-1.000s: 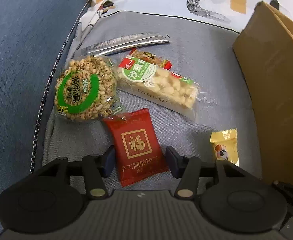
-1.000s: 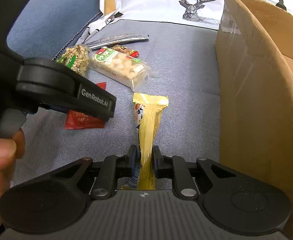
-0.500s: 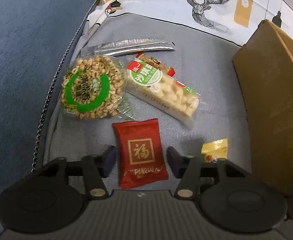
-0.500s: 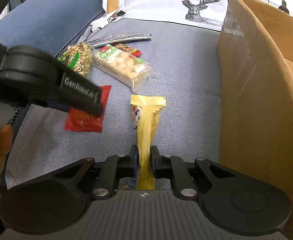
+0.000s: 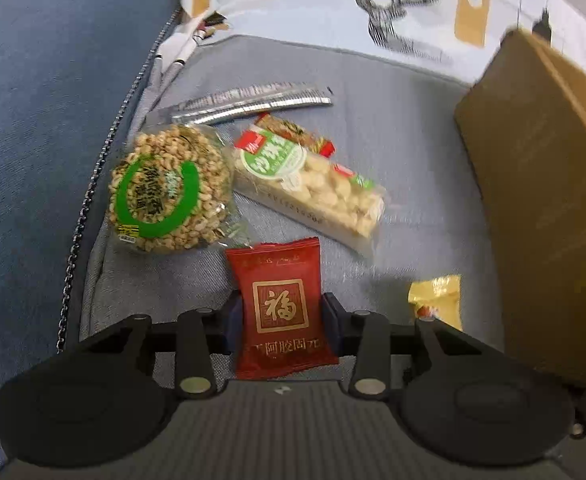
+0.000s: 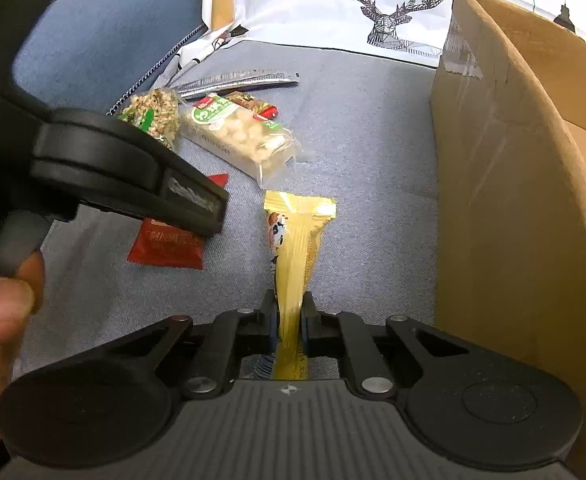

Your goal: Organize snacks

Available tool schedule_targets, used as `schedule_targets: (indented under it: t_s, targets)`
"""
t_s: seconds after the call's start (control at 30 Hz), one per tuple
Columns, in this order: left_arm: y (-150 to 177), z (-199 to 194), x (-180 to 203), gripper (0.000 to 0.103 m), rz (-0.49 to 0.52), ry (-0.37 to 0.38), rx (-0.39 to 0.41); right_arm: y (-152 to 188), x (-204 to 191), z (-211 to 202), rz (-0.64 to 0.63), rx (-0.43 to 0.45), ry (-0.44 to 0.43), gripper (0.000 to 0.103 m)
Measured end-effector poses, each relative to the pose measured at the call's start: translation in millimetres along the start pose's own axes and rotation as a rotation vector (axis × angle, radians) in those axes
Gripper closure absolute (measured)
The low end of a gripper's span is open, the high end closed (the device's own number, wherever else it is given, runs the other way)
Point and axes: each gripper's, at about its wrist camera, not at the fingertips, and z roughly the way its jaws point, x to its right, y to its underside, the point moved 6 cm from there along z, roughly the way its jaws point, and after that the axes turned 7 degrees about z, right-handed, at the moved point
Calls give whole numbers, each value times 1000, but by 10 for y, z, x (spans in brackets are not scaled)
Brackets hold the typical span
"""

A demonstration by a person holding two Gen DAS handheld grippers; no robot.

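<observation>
A: Red is the colour to follow: a red packet (image 5: 281, 312) lies flat on the grey cushion (image 5: 405, 128), its near half already between the fingers of the left gripper (image 5: 281, 316)

B: Which way does the packet run?

A: Its long axis runs straight out along the gripper's fingers, toward the far edge of the cushion. One blue pad (image 5: 235, 318) sits at each long side. The jaws are closing on it; both pads look to be touching the wrapper's edges, so I read it as just gripped

B: And the other hand?

A: The right gripper (image 6: 289, 320) has its jaws closed tight on a yellow candy bar (image 6: 293, 248), pinched at its near end. The bar sticks out forward, long axis in line with the fingers, its far end over the cushion

B: Where do they go?

A: A cardboard box (image 6: 505, 184) stands at the cushion's right edge. The right gripper is just beside its wall and nearer to it; the left gripper is further toward the cushion's left side. My judgement is that both snacks need lifting over that wall, the yellow one first

B: What is left behind?

A: Near the cushion's far left corner: a round puffed-grain cake (image 5: 169, 192), a clear-wrapped nougat bar (image 5: 313, 192) and silver sachets (image 5: 253, 100)
</observation>
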Motion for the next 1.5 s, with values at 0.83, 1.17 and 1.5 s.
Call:
schedule_targets:
  t_s: [0.83, 1.17, 1.5]
  targets:
    - [-2, -547, -116, 58, -113, 108, 167, -259, 148, -1127, -163, 239, -141, 92]
    - [-150, -652, -57, 58, -140, 129, 259, -202, 121, -1231, -205, 373, -192, 92]
    - [-371, -951, 160, 58, -121, 151, 445, -376, 564, -1483, -134, 500, -198, 92]
